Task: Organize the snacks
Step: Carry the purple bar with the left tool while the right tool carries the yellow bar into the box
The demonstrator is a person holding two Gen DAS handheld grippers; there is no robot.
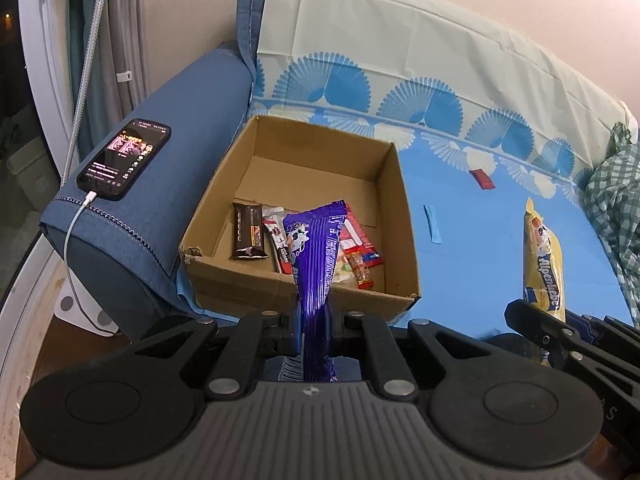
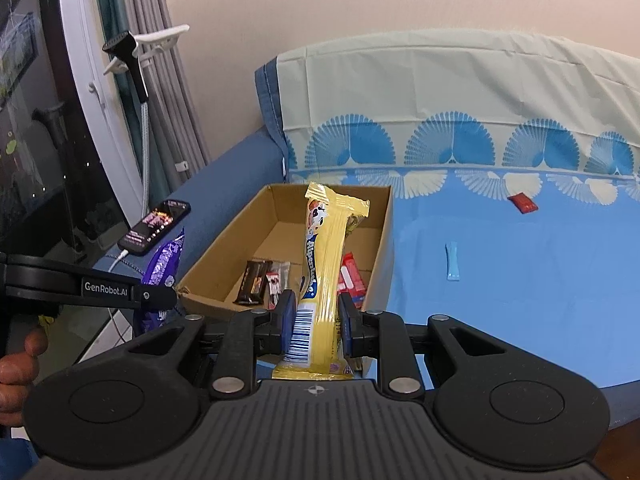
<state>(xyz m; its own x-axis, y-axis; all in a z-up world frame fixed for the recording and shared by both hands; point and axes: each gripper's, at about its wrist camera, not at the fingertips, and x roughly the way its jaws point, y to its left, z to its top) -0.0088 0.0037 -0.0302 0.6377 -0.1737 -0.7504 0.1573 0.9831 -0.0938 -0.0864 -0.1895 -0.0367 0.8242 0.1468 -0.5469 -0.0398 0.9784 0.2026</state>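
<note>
Both grippers are held low in front of the cardboard box point(image 1: 224, 236), side by side and pointing at it. The left gripper point(image 1: 314, 330) is clamped tight on a purple snack packet point(image 1: 316, 264), which stands upright between its jaws right at the box's near wall. The right gripper point(image 2: 316, 322) is closed the same way around a long yellow Alpenliebe packet point(image 2: 326, 264), also sticking up, with its top over the box opening. Inside the box there's a dark chocolate bar point(image 1: 249, 236) and a few red and white wrappers point(image 1: 358, 248). The box sits on a blue patterned sheet point(image 2: 520, 280) over the sofa, and a phone point(image 1: 125, 159) lies on the armrest.
</note>
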